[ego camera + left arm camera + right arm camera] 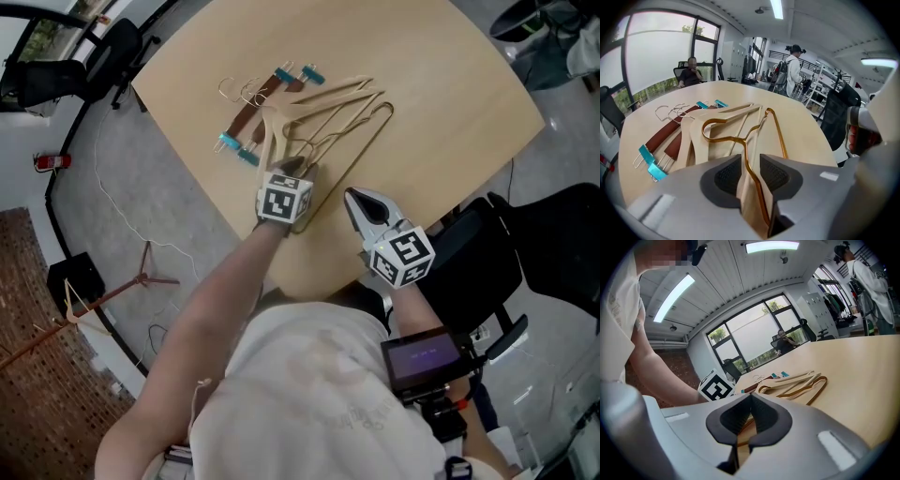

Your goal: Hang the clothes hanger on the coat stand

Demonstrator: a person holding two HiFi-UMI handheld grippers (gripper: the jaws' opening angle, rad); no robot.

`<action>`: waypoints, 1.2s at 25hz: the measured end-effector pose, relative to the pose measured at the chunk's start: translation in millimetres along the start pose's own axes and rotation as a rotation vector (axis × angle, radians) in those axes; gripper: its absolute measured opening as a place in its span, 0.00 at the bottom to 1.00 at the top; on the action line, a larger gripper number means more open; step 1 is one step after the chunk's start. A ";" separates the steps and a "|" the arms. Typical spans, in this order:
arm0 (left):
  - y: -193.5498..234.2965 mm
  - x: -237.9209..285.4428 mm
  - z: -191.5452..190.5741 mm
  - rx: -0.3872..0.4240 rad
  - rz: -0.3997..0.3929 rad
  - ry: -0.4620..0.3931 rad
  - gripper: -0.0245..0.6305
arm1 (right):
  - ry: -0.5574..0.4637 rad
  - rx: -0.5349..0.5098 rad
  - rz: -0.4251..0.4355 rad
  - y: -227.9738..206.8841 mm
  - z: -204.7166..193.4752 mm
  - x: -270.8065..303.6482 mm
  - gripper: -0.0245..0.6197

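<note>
Several hangers lie in a pile on the round wooden table (450, 84): pale wooden ones (309, 98), brown ones with teal clips (248, 117) and a thin gold wire hanger (361, 141). My left gripper (298, 169) rests at the near end of the pile. In the left gripper view its jaws (750, 168) stand open, and the gold wire hanger (740, 139) runs between the pads with a gap on each side. My right gripper (352, 195) hovers just to the right over the table, shut (751, 399) and holding nothing. The coat stand (141, 278) is on the floor at the lower left, with a pale hanger (73, 302) on it.
A black office chair (525, 244) stands close to the table's right edge and another chair (56, 75) at the top left. Across the room, one person sits by the window (691, 72) and another stands (792, 68). A small screen device (422, 358) hangs at my waist.
</note>
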State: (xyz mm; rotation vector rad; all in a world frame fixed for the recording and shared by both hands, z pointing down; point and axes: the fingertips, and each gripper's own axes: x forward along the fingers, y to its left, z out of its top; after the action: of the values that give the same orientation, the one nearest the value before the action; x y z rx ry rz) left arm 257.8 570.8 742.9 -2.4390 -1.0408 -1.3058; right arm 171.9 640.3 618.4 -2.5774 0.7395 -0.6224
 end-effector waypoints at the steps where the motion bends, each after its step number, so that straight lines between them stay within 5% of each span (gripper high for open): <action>1: 0.7 5.2 2.0 -0.006 0.004 0.014 0.23 | 0.000 0.001 -0.002 -3.1 0.5 -0.3 0.06; 5: 2.6 22.8 -6.5 -0.039 0.015 0.121 0.21 | -0.003 0.010 -0.017 -12.9 2.1 -5.5 0.06; 11: 2.5 21.2 -9.4 -0.021 0.043 0.128 0.11 | -0.026 0.030 -0.043 -24.3 6.8 -10.3 0.06; 30: -16.1 -40.5 4.1 -0.035 0.048 -0.087 0.09 | -0.062 -0.011 -0.014 1.2 25.3 -17.8 0.06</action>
State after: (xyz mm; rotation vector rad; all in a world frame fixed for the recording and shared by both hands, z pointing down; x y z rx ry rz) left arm 235.0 564.6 706.0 -2.5514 -0.9814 -1.2231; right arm 170.8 655.5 591.5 -2.6015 0.7070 -0.5408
